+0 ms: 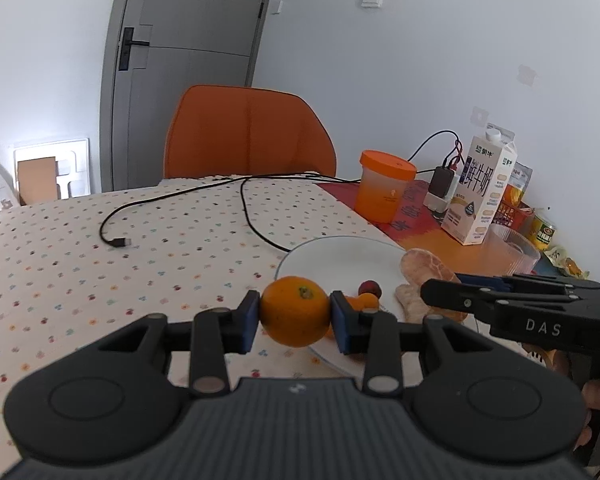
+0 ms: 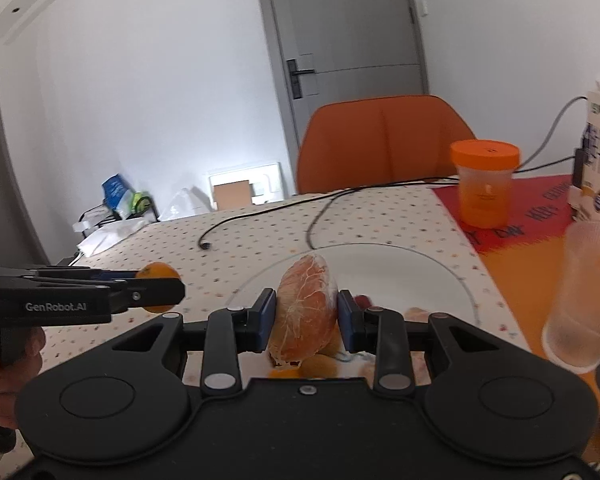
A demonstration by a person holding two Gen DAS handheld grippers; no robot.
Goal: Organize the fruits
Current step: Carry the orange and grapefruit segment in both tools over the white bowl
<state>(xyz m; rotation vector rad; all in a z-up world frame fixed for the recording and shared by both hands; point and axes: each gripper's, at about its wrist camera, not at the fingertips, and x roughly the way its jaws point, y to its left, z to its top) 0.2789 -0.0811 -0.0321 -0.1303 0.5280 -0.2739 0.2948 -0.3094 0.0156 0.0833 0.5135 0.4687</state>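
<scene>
My left gripper (image 1: 295, 316) is shut on a whole orange (image 1: 295, 311) and holds it above the near left rim of a white plate (image 1: 340, 252). My right gripper (image 2: 307, 322) is shut on a peeled pomelo segment (image 2: 307, 312) and holds it over the near part of the plate (image 2: 400, 268). In the left wrist view the pomelo segment (image 1: 424, 268) shows at the right gripper's tips. A small red fruit (image 1: 367, 288) and small orange fruits (image 1: 364, 302) lie on the plate. The left gripper with the orange (image 2: 158, 272) shows at the left of the right wrist view.
A dotted tablecloth (image 1: 140, 240) covers the table. A black cable (image 1: 244, 208) lies across it. An orange-lidded jar (image 1: 384, 188), a milk carton (image 1: 482, 196), a clear ribbed cup (image 1: 508, 252) and snacks stand at the right. An orange chair (image 1: 248, 132) stands behind the table.
</scene>
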